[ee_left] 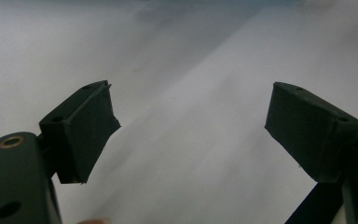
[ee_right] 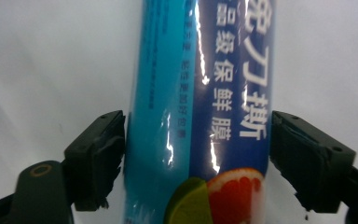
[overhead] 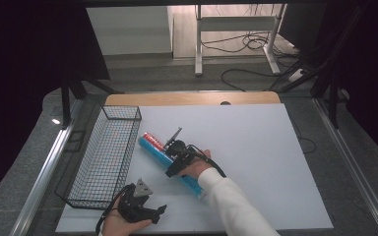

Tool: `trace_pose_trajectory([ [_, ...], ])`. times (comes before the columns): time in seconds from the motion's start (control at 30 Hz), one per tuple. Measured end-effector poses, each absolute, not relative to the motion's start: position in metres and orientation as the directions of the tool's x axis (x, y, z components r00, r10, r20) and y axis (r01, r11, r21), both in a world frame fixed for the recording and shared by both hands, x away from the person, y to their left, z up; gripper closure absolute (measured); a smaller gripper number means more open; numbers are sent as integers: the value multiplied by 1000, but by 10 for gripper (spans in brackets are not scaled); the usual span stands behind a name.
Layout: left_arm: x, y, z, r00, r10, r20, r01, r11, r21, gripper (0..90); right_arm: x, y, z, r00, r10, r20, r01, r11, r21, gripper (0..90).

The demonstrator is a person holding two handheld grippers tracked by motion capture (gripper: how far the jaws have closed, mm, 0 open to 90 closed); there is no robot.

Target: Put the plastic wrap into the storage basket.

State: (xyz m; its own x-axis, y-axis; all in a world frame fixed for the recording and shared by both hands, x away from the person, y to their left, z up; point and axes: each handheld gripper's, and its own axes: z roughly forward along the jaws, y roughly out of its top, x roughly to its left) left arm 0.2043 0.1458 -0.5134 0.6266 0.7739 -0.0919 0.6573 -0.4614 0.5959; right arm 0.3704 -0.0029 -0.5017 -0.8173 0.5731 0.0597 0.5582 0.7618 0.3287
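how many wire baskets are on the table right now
1. The black wire basket stands along the left side of the white table, left of the blue roll that the right gripper has between its jaws. Nothing suggests another is hidden.

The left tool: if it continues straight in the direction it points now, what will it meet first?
Probably only the white table surface. The left tool stands open with nothing between its jaws, and bare white surface lies ahead, though depth there is unclear.
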Motion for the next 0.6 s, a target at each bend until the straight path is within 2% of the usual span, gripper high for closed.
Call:
trace_pose_trajectory([
  [0.13, 205, 148, -513, 620, 779, -94, 661, -453, 598, 155, 369, -2, -505, -816, 573, 75, 566, 768, 299, 303],
  [0.6, 205, 148, -512, 618, 780, -96, 660, -449, 602, 155, 374, -10, -506, -792, 595, 133, 601, 723, 342, 324],
])
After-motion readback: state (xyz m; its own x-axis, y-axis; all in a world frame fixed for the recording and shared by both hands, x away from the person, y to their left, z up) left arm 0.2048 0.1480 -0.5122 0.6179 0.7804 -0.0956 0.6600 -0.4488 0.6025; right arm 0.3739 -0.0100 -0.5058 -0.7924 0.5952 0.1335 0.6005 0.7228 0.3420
